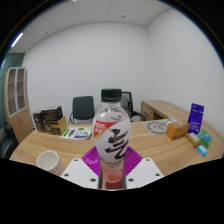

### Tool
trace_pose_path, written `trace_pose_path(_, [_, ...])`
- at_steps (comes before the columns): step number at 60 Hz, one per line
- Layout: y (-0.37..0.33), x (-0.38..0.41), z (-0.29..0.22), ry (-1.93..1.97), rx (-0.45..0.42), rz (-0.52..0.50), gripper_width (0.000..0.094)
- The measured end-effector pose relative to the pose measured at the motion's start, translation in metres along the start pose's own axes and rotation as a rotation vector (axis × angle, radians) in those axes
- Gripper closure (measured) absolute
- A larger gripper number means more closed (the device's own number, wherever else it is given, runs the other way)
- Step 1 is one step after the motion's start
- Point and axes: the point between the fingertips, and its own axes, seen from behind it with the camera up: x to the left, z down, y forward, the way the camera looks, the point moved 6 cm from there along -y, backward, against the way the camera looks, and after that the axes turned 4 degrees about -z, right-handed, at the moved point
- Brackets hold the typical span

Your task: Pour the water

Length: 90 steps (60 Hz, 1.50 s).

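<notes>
A: Bottle (112, 135) status?
B: Upright, clear, white cap, red-and-black label, pinkish liquid low inside. Clamped between both pads of the gripper (113, 165), fingers closed onto its sides.
A: Surroundings?
B: Paper cup (48, 160) on the tabletop (150, 146) left of the bottle. Purple box (196, 117) and blue packets right of the bottle, farther back.

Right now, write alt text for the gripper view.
A clear plastic bottle with a white cap stands upright, clamped between the gripper's purple-padded fingers above a wooden table; a white paper cup sits to its left.
</notes>
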Motion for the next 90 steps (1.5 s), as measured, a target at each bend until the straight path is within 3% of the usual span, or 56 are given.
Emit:
trace_pose_path(16, [0.003, -0.018, 0.054, -0.011, 0.065, 0.03, 0.0668])
trace_pose_path(25, [0.001, -0.018, 0.054, -0.006, 0.023, 0.03, 0.0603])
trace_pose_path(34, [-0.001, -0.019, 0.054, -0.008, 0.056, 0.034, 0.0422])
trace_pose_path(35, [-0.001, -0.019, 0.055, -0.006, 0.069, 0.038, 0.0378])
trace_pose_path(39, [-0.008, -0.018, 0.056, 0.012, 0.098, 0.035, 0.0058])
trace_pose_path(42, [-0.015, -0.017, 0.052, 0.021, 0.106, 0.037, 0.0111])
trace_pose_path(46, [-0.029, -0.014, 0.043, 0.013, 0.116, 0.052, 0.0068])
trace_pose_path(63, [-0.139, 0.034, -0.002, -0.037, 0.14, 0.076, 0.0081])
trace_pose_path(90, [-0.318, 0.106, -0.015, -0.009, 0.155, 0.109, 0.008])
